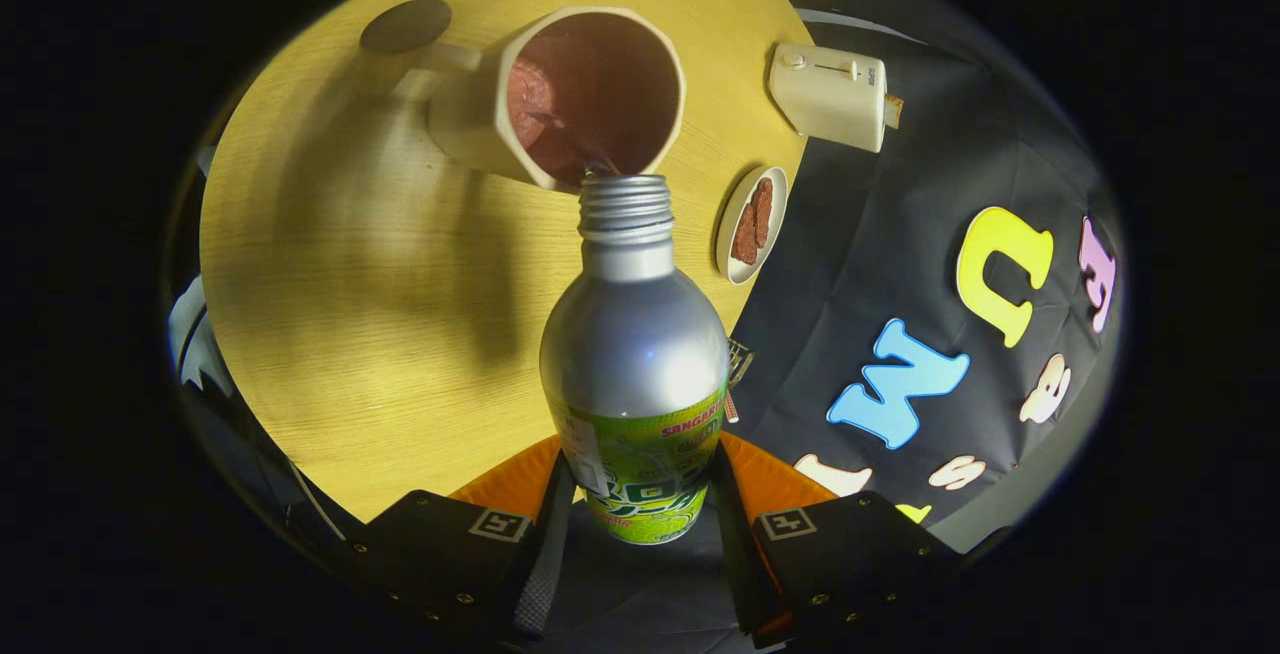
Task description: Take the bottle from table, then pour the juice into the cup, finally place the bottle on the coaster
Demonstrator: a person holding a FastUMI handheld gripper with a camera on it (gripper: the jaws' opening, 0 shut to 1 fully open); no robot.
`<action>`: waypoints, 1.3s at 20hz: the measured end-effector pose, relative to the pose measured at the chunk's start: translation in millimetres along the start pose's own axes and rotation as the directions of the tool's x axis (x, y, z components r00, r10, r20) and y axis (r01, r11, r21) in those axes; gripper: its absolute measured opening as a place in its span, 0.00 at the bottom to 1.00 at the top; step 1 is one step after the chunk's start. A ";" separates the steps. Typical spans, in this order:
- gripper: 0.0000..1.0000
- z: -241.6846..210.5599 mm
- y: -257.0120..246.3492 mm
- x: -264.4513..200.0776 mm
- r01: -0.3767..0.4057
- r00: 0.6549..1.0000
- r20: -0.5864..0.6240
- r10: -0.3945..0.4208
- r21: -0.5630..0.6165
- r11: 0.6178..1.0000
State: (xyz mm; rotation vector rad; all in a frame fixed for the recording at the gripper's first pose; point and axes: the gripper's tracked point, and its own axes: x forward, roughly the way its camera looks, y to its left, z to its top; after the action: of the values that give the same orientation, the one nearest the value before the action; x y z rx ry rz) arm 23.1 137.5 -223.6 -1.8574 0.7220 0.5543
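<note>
A silver aluminium bottle (634,354) with a green label sits between my two fingers, and my gripper (636,494) is shut on its lower body. The bottle is tipped forward, its open threaded neck right at the rim of a cream cup (560,99) with a handle. Dark reddish juice streams from the neck into the cup, which holds red liquid. A dark round coaster (405,25) lies on the wooden table (340,314) beyond the cup's handle.
A cream toaster (830,94) stands near the table's edge beyond the cup. A small white plate (752,224) with brown pieces lies beside the bottle's neck. The booth's black cloth wall hangs past the table edge.
</note>
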 end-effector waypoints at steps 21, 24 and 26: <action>0.68 -1.7 -30.8 -15.9 0.038 0.998 -0.035 -0.043 -0.126 0.991; 0.68 -3.1 -33.1 -15.5 0.033 0.998 -0.044 -0.039 -0.137 0.990; 0.68 -4.3 -33.3 -15.9 0.026 0.998 -0.049 -0.033 -0.149 0.988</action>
State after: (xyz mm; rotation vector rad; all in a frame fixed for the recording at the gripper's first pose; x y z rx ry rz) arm 35.2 147.0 -189.8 -2.0239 0.7018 0.5555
